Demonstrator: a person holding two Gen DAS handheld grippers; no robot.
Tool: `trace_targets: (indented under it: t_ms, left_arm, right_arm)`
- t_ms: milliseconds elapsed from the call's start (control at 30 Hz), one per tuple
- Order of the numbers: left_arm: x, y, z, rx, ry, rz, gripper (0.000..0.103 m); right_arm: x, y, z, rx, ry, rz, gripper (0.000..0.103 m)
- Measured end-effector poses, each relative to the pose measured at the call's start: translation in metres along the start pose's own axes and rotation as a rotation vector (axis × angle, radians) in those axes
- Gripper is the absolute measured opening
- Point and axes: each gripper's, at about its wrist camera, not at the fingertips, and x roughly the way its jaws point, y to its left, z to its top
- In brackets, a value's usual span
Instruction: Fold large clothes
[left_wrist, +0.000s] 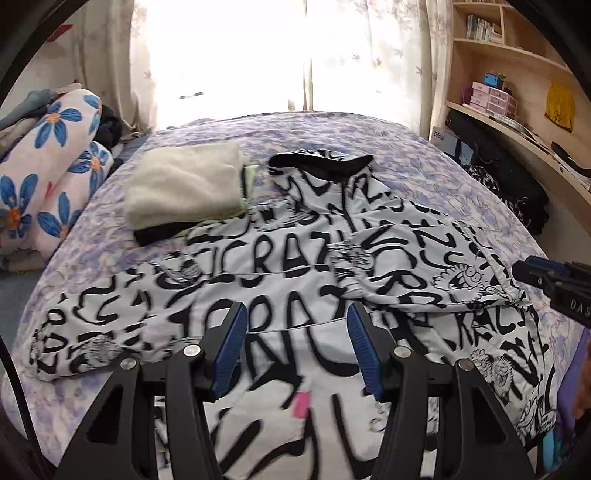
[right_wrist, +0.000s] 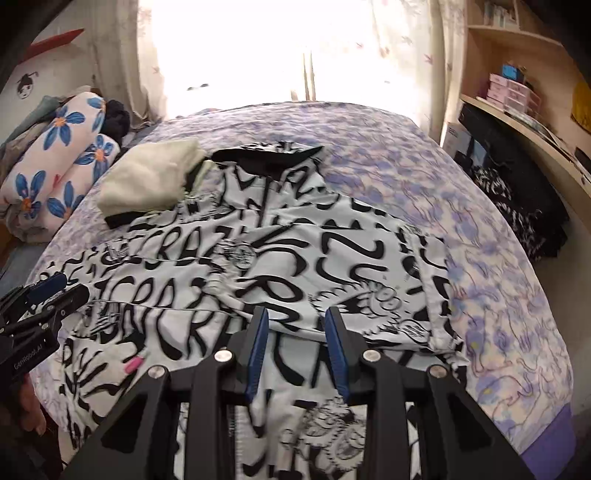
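A bed (left_wrist: 424, 155) with a lilac-and-blue flowered cover fills most of both views, and on it lies the large garment (left_wrist: 295, 258), spread flat and taking up the near half of the cover. It is white cloth printed all over with heavy black lettering and small cartoon figures, with a black collar (left_wrist: 317, 162) at its far end. Its long axis runs from the near edge of the bed away toward the bright curtained window (left_wrist: 236, 55), collar end pointing at the window. One sleeve stretches out flat to the left, while the other side is folded in over the body. A small pink tag (left_wrist: 302, 404) shows on the near part. Just left of the collar a stack of folded cream and black clothes (left_wrist: 184, 192) rests, touching the garment's edge. The left gripper (left_wrist: 297, 349) hangs above the garment with jaws apart and nothing between them. The right gripper (right_wrist: 298, 350) hovers likewise, its blue pads (right_wrist: 258, 350) narrower apart, gripping nothing.
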Motion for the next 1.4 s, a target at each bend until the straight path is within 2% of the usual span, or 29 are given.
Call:
trace_targets:
  t_ms: [100, 233, 400, 600, 800, 1033, 1200, 1400]
  left_arm:
    - [-0.012, 0.031, -0.005, -0.035, 0.008, 0.031, 0.056]
    - [-0.022, 0.074, -0.015, -0.078, 0.032, 0.086, 0.056]
    - [-0.026, 0.128, -0.03, -0.14, 0.058, 0.134, 0.056]
    - [-0.025, 0.186, -0.049, -0.203, 0.079, 0.18, 0.056]
    - [-0.01, 0.246, -0.072, -0.306, 0.119, 0.19, 0.056]
    - [0.015, 0.329, -0.117, -0.559, 0.134, 0.126, 0.056]
    - [0.029, 0.386, -0.155, -0.787, 0.088, 0.066, 0.056]
    - [0.052, 0.43, -0.181, -0.973, 0.04, 0.044, 0.056]
  right_arm:
    - [-0.005, 0.022, 0.008, 0.001, 0.009, 0.048, 0.032]
    - [-0.016, 0.059, 0.018, -0.038, -0.021, 0.101, 0.032]
    - [-0.02, 0.101, 0.03, -0.039, -0.028, 0.222, 0.032]
    - [-0.013, 0.155, 0.037, -0.102, -0.079, 0.23, 0.032]
    - [0.021, 0.189, 0.037, -0.134, -0.052, 0.231, 0.032]
    - [0.068, 0.205, 0.025, -0.142, 0.014, 0.22, 0.032]
    - [0.096, 0.214, 0.011, -0.164, 0.08, 0.229, 0.032]
    - [0.115, 0.22, -0.003, -0.18, 0.12, 0.232, 0.032]
